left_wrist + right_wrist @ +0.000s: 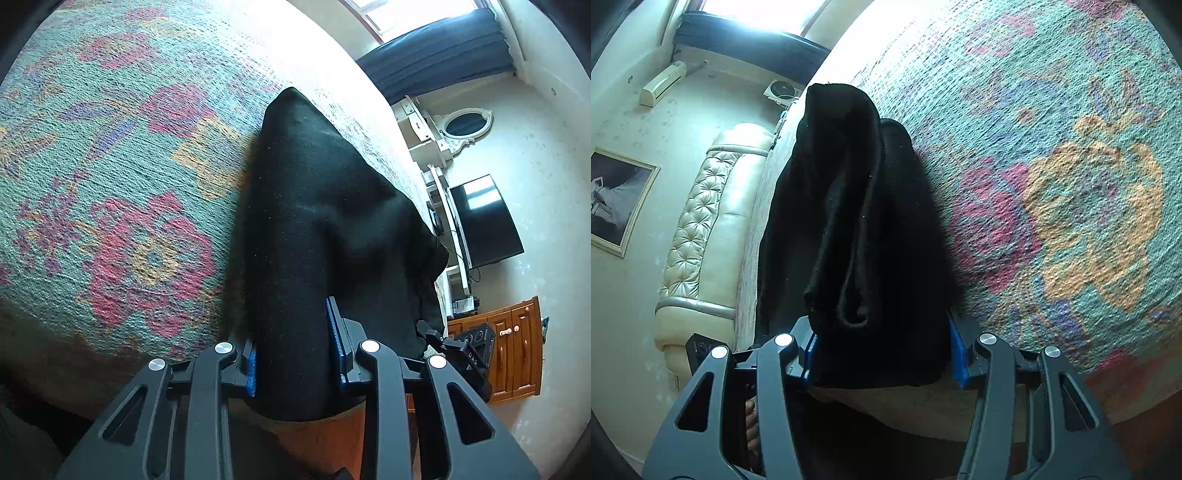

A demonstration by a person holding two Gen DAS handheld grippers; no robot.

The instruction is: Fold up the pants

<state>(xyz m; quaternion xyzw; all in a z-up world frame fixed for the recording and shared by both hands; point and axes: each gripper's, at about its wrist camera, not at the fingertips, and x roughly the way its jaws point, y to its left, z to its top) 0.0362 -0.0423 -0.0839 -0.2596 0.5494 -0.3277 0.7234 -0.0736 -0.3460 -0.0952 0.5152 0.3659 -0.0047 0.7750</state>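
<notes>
Two grips: both grippers hold the same garment, one at each end of its near edge.
Left gripper [295, 354]: jaws pinching a thick band of the black pants [314, 221], blue pads [334, 332] pressed against the cloth on both sides.
Right gripper [882, 350]: jaws clamped on a bunched stack of the pants [857, 221]; several rolled layers show between the pads.
Position: pants run from the jaws toward 12 o'clock, their far part draped on the floral bedspread [110, 184], the near edge lifted at the bed's edge.
Material: soft, limp, fuzzy knit; probably light, no stiffness, sagging wherever unsupported.
Slip: likely low, since the nap should catch on pads and bedspread.
Fragility: none apparent; a firm squeeze seems safe.
Hold: best at seams, waistband or hems, catching every layer so none peels away.
Risk: uneven layers may bunch rather than crease flat.
</notes>
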